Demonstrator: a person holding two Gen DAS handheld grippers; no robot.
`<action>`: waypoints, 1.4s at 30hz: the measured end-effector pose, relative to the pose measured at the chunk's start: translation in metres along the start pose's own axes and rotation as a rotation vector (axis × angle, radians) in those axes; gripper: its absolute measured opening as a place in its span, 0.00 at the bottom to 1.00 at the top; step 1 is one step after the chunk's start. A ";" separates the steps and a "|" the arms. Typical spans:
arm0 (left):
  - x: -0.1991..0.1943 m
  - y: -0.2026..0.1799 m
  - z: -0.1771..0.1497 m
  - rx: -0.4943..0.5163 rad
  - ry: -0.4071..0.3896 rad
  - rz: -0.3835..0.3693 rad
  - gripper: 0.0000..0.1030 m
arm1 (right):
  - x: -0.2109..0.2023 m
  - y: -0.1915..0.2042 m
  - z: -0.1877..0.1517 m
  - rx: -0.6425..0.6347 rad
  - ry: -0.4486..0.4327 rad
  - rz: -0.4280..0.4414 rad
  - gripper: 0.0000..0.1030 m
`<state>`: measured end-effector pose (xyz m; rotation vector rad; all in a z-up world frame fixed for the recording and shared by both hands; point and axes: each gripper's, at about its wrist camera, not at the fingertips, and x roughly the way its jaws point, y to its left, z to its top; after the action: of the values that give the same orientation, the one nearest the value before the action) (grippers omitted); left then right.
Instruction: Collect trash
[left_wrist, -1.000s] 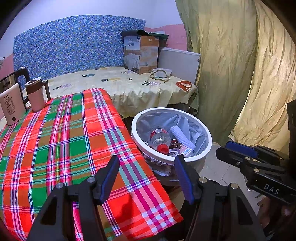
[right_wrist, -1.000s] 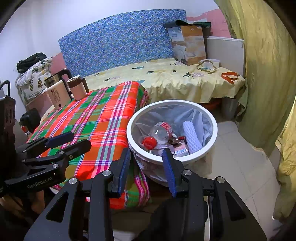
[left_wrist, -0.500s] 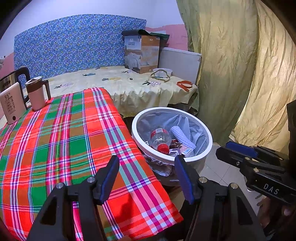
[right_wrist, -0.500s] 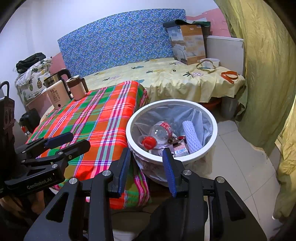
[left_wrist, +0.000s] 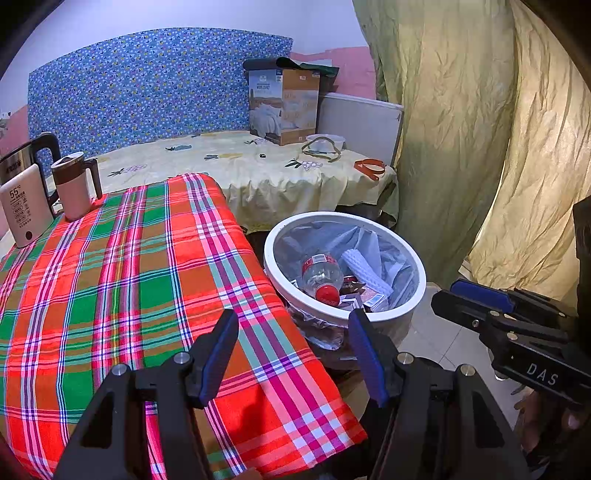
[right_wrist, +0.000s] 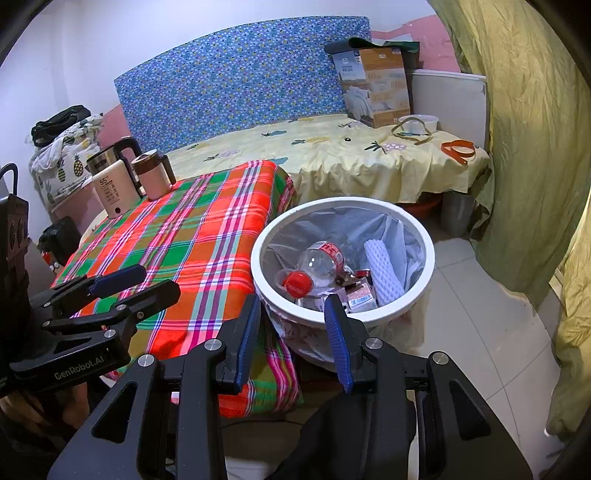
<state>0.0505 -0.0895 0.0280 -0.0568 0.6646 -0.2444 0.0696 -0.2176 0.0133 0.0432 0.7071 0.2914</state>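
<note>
Almost nothing has moved over the last second: both views drift slightly, the left gripper (left_wrist: 291, 350) stays over the near corner of the plaid tablecloth (left_wrist: 129, 273), the right gripper (right_wrist: 293, 332) stays low in front of the bin. Both sets of jaws spread wide, nothing held.

Largest first. White trash bin (right_wrist: 424, 236) stands on the tiled floor (right_wrist: 480, 325), touching or just beside the table's right edge, with a grey plastic liner (right_wrist: 369, 225) inside. Probably light, stiff rim; the liner is thin and soft, would tear or slip if pinched alone, so grab the rim plus the liner fold.

Clear plastic bottle (right_wrist: 321, 262), red cap (right_wrist: 297, 284), lies on its side inside the bin, cap toward the cameras. Empty-looking, so light, slick and crushable; take it by the neck under the cap.

White foam net sleeve (right_wrist: 382, 273) leans against the bin's right inner wall. Very light, squashy, easy grip anywhere.

Small cartons and wrappers (right_wrist: 360, 295) sit at the bottom near the front wall; flat, light, hard to pinch.

Trash seems already collected: no loose litter visible on the tablecloth, only a mug (left_wrist: 75, 184) and kettle (left_wrist: 24, 206) at the far left corner. Likely remaining: tie or lift the liner.
</note>
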 end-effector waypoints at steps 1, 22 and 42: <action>0.000 0.000 0.000 0.001 0.000 -0.001 0.62 | 0.000 0.000 0.000 0.000 0.000 -0.001 0.37; 0.000 0.001 -0.003 0.004 0.002 0.003 0.62 | 0.001 0.000 0.000 0.003 0.004 -0.001 0.37; 0.000 0.001 -0.005 0.010 0.007 0.016 0.62 | 0.002 0.000 -0.002 0.008 0.007 -0.003 0.37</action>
<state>0.0477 -0.0886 0.0241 -0.0407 0.6701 -0.2327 0.0698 -0.2175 0.0112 0.0483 0.7154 0.2864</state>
